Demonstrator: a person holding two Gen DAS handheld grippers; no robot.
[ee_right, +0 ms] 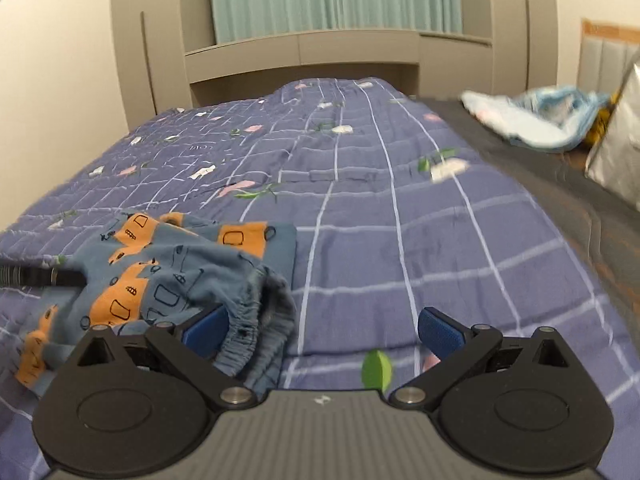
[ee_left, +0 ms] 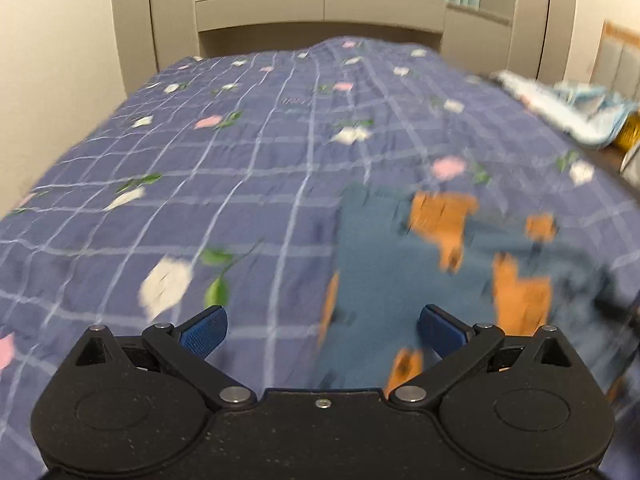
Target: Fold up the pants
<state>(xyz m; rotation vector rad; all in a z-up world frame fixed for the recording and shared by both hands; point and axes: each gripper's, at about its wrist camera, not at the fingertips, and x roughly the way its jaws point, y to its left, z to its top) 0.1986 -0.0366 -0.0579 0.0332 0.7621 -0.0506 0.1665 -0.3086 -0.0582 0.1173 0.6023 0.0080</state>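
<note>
The pants (ee_right: 168, 272) are blue with orange truck prints and lie bunched on the purple checked bedspread (ee_right: 400, 240). Their elastic waistband (ee_right: 256, 332) faces my right gripper (ee_right: 322, 330), which is open and empty, with its left finger beside the waistband. In the left wrist view the pants (ee_left: 420, 272) are blurred and lie ahead and to the right of my left gripper (ee_left: 322, 330), which is open and empty above the bedspread (ee_left: 200, 200). A black part of the left tool (ee_right: 40, 276) reaches over the pants from the left.
A grey headboard unit (ee_right: 304, 56) with a green curtain behind it stands at the far end. A light blue heap of cloth (ee_right: 532, 120) and a silver bag (ee_right: 620, 152) lie on the right side. A wall runs along the bed's left.
</note>
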